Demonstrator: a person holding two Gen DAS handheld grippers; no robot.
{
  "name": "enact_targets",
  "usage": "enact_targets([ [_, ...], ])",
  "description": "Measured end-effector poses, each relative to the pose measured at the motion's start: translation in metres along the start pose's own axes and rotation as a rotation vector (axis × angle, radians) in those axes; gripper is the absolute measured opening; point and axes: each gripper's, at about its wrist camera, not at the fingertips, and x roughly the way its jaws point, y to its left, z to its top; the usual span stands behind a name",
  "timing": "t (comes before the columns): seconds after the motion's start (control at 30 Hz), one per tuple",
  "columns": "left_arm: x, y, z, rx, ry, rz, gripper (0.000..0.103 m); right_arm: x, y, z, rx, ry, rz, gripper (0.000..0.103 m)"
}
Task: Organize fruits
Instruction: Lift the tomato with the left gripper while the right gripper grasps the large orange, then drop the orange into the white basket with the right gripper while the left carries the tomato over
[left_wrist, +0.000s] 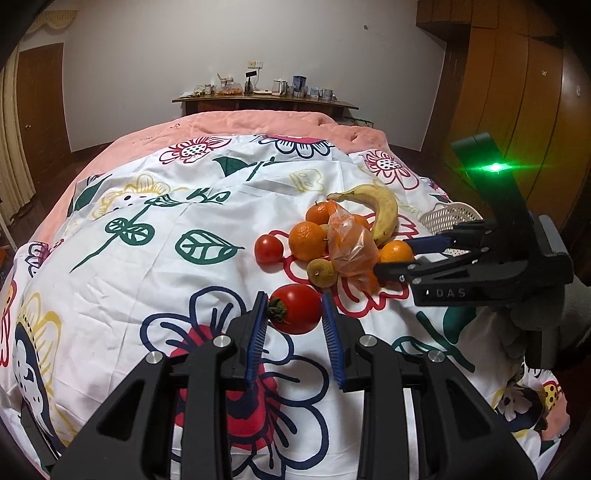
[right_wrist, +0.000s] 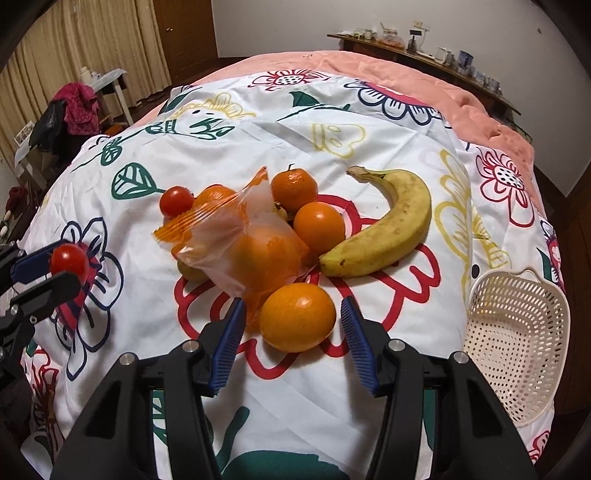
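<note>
**Both grippers are set around a fruit, ready to pick**

The fruits lie in a loose heap on the bed, on a white bedcover (right_wrist: 229, 144) with big flower drawings. The step in hand seems to be the first pick-up, because the white basket (right_wrist: 517, 332) at the right side of the bed has nothing in it.

The left gripper (left_wrist: 294, 312) has its jaws on both sides of a large tomato (left_wrist: 297, 308), which lies a little apart from the heap. The jaws are very near to the tomato, perhaps touching it, but I cannot tell if they press it already. The right gripper (right_wrist: 293, 323) has released jaws around an orange (right_wrist: 297, 317) at the near edge of the heap, with a clear gap on each side.

Close behind this orange there is a plastic bag (right_wrist: 240, 240) with more oranges inside, then a banana (right_wrist: 391, 229), two more oranges and a small tomato (right_wrist: 176, 201).

The next move, I think, is to close the jaws gently, lift, and carry each fruit to the basket. The tomato is soft, so the grip must be light. The left blue pad of the right gripper is just beside the bag, so it may catch the plastic when it closes.
</note>
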Motion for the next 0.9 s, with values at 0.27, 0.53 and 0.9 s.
enact_targets([
  [0.27, -0.001, -0.003, 0.003, -0.004, 0.001, -0.006, 0.03, -0.004, 0.001, -0.004, 0.001, -0.019, 0.022, 0.041],
  [0.53, 0.001, -0.009, 0.007, 0.005, 0.0, -0.014, 0.03, -0.031, -0.02, -0.017, 0.127, -0.112, 0.06, 0.041],
  [0.9, 0.004, -0.038, 0.021, 0.054, -0.004, -0.05, 0.03, -0.072, -0.107, -0.055, 0.365, -0.21, -0.032, 0.041],
])
